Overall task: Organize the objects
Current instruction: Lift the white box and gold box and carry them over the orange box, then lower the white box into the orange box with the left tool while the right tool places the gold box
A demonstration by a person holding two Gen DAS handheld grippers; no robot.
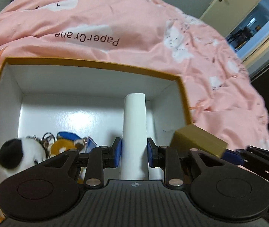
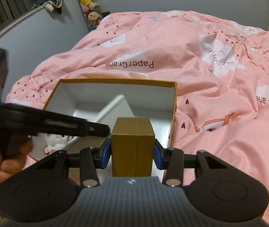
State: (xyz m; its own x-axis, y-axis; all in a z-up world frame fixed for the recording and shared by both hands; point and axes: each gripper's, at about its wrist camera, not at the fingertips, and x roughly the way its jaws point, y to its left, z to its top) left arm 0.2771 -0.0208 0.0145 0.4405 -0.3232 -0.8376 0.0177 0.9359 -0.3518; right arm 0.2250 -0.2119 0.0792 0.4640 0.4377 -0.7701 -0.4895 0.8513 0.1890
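Left wrist view: plush keychains (image 1: 40, 149) lie at eight o'clock on the floor of the open box (image 1: 96, 64), which sits on the pink bed quilt (image 1: 115, 19). At six o'clock my left gripper (image 1: 134, 152) has its jaws closed on a white tube (image 1: 134, 124), already inside the box, so I judge this the placing step. At three o'clock my right gripper (image 2: 132, 155) clamps a small brown carton (image 2: 132, 145), seemingly over the near corner. Next: lower both, then loosen the jaws.

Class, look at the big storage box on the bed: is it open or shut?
Open: the storage box has no lid on, and its white inside and plush toys show.
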